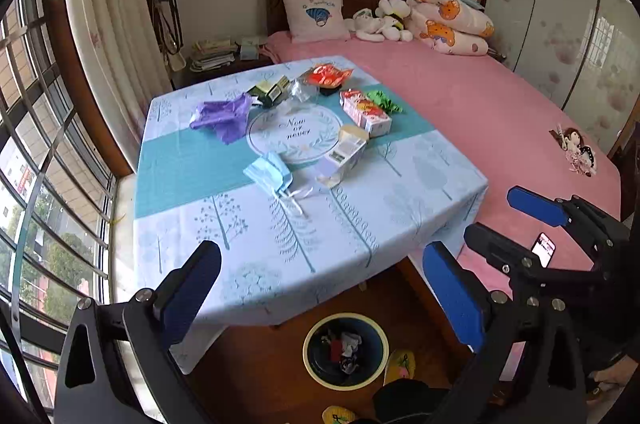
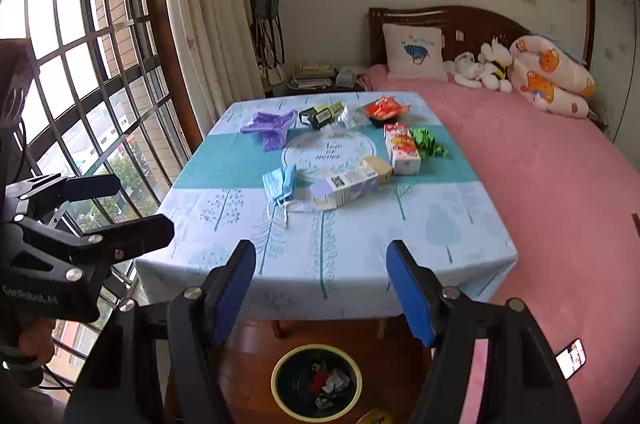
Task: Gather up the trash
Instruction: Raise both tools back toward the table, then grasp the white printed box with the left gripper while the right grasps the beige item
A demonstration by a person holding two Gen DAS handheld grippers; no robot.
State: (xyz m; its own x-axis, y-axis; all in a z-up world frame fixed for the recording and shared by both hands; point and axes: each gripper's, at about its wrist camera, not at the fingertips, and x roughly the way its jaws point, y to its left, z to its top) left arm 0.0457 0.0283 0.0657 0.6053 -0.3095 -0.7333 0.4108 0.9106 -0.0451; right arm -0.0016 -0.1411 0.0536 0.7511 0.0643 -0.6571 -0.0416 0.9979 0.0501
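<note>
Trash lies on the table (image 1: pixel 360 224) (image 2: pixel 440 236): a blue face mask (image 1: pixel 269 173) (image 2: pixel 280 182), a white and lilac carton (image 1: pixel 344 153) (image 2: pixel 346 185), a purple bag (image 1: pixel 224 113) (image 2: pixel 270 125), a red and white box (image 1: pixel 366 111) (image 2: pixel 402 149), green paper (image 1: pixel 386 99) (image 2: pixel 428 141), a dark box (image 1: pixel 270 90) (image 2: pixel 322 115) and a red wrapper (image 1: pixel 329 75) (image 2: pixel 386 109). A dark bin (image 1: pixel 346 350) (image 2: pixel 317 382) with some trash stands on the floor below the table's near edge. My left gripper (image 1: pixel 320 288) and right gripper (image 2: pixel 322 288) are open and empty, above the near edge.
A pink bed (image 1: pixel 500 111) (image 2: pixel 552 183) lies along the table's right side, with a phone (image 1: pixel 543 250) (image 2: pixel 570 358) on it. A barred window (image 1: pixel 36 183) (image 2: pixel 88 83) and curtain are on the left. Slippers (image 1: pixel 400 366) lie by the bin.
</note>
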